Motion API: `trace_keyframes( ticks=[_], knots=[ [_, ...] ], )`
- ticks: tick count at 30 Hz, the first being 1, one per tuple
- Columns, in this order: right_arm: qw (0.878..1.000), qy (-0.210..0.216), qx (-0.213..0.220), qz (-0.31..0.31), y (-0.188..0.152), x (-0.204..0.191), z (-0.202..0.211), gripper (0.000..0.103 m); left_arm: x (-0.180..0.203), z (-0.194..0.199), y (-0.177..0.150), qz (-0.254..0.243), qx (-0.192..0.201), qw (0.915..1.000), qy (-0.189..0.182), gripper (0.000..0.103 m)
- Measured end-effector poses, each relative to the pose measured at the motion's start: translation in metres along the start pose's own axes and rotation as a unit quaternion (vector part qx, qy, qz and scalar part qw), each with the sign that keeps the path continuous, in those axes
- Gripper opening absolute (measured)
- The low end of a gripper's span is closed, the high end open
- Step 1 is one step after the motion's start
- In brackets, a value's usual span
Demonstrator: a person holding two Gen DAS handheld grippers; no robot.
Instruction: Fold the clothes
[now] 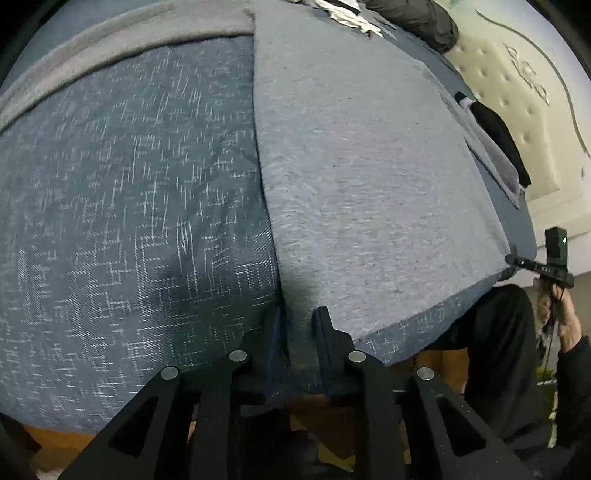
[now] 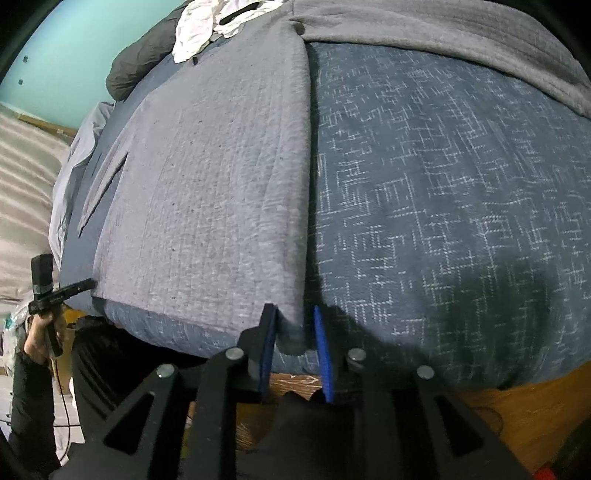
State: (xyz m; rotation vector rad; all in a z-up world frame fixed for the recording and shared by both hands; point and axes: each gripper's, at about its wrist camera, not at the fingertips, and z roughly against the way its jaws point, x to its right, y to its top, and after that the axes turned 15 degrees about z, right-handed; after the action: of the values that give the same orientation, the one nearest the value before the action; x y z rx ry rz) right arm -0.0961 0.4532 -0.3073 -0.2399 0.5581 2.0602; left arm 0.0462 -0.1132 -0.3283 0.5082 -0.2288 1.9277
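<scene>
In my left wrist view, my left gripper [image 1: 301,317] sits low at 6 o'clock. Its two fingers [image 1: 320,325] stand a little apart, with the near left corner of the grey folded cloth [image 1: 369,184] between them. I cannot tell if the pads press on it. The grey cloth lies flat on the blue bed cover [image 1: 129,221] and fills the middle and the 1 o'clock side. Its left edge runs from 12 o'clock down to my fingers. At 3 o'clock I see my right gripper [image 1: 511,259] at the cloth's other near corner, with a hand [image 1: 567,317] below it. A dark bundle [image 1: 417,18] lies at 1 o'clock. A grey blanket [image 1: 129,37] runs along 11 o'clock.

In my right wrist view, my right gripper [image 2: 291,314] is at 6 o'clock. Its blue pads [image 2: 321,332] are apart. The right near corner of the grey cloth [image 2: 203,203] hangs between them, loose, with a gap on the right side. The blue cover [image 2: 443,184] fills 3 o'clock. At 9 o'clock my left gripper [image 2: 90,283] touches the cloth's far corner. White clothes [image 2: 199,26] lie at 12 o'clock.
</scene>
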Motion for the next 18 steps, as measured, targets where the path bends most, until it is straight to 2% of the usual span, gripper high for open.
trace_keyframes(
  ticks=[6, 7, 8, 13, 18],
  knots=[
    [1.000, -0.001, 0.001, 0.009, -0.002, -0.010, -0.005, 0.020, 0.005, -0.008, -0.003, -0.007, -0.002, 1.0000, 0.003, 0.019],
    [1.000, -0.005, 0.002, 0.014, -0.001, -0.010, -0.004, 0.018, 0.007, -0.008, -0.004, -0.011, -0.002, 0.9999, 0.006, 0.010],
    [1.000, -0.011, 0.003, 0.018, 0.000, -0.011, -0.002, 0.010, 0.008, -0.008, -0.004, -0.015, -0.002, 0.9998, 0.009, 0.006],
    [0.998, -0.034, 0.008, 0.049, 0.001, -0.016, 0.015, 0.005, 0.016, 0.000, -0.010, -0.029, 0.009, 0.9994, 0.018, 0.005],
    [0.998, -0.042, 0.001, 0.037, -0.007, -0.005, 0.011, 0.005, 0.008, -0.005, -0.015, -0.025, 0.005, 0.9993, 0.026, 0.005]
  ],
)
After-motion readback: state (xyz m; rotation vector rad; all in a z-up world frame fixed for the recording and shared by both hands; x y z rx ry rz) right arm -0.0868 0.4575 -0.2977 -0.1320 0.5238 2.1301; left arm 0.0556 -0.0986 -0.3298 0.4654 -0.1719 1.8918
